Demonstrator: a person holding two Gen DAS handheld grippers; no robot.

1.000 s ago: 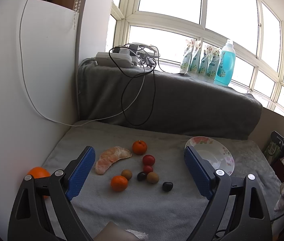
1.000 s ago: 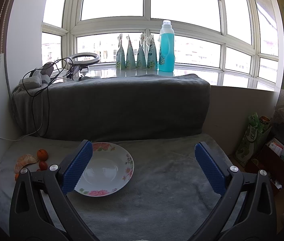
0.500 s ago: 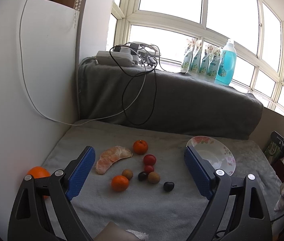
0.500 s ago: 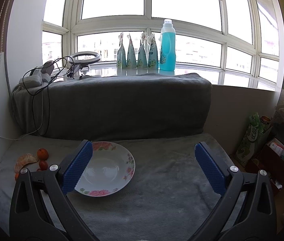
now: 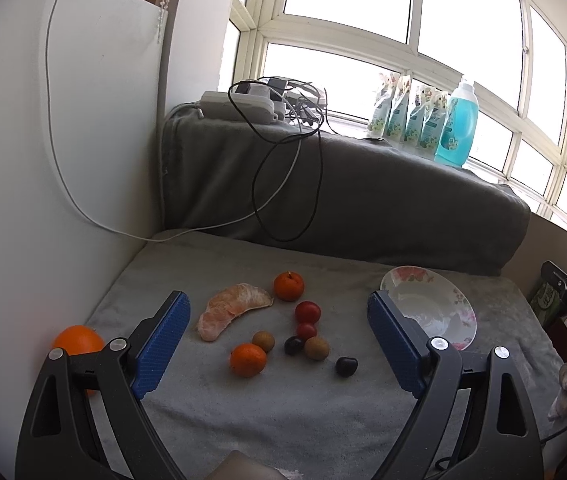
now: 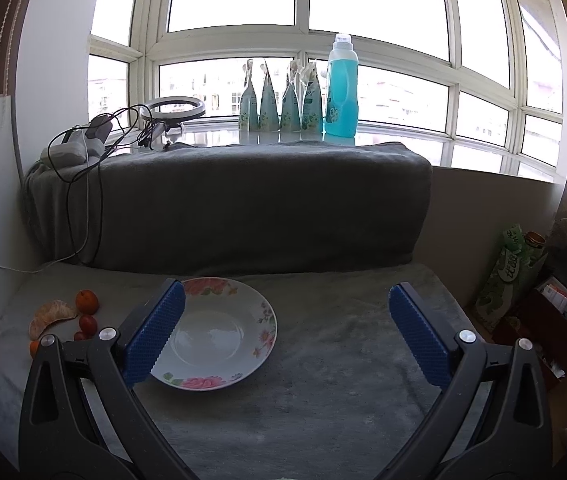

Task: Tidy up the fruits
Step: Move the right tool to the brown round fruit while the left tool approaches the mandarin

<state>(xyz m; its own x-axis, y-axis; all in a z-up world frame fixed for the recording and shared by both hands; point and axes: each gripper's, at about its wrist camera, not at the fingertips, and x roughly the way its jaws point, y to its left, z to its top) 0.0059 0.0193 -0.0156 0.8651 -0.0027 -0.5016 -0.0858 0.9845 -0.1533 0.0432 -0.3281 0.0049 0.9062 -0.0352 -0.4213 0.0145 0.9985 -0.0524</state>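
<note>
Several small fruits lie on the grey blanket in the left wrist view: a peeled orange segment cluster [image 5: 232, 313], two tangerines [image 5: 289, 286] [image 5: 247, 359], cherry tomatoes [image 5: 307, 312], brown longans [image 5: 316, 348] and dark grapes [image 5: 346, 366]. A bigger orange [image 5: 77, 341] lies at the far left. An empty flowered plate [image 5: 431, 306] [image 6: 219, 332] sits to the right of the fruits. My left gripper [image 5: 277, 340] is open above the fruits. My right gripper [image 6: 285, 332] is open and empty above the plate's right side.
A blanket-covered ledge [image 6: 243, 200] runs along the back, with a power strip and cables [image 5: 251, 100] hanging down it. Bottles and pouches [image 6: 323, 92] stand on the windowsill. A white panel [image 5: 43, 160] walls the left. Boxes and packets [image 6: 523, 280] crowd the right edge.
Both views have shifted only slightly. The fruits and plate have not moved, and both grippers stay open.
</note>
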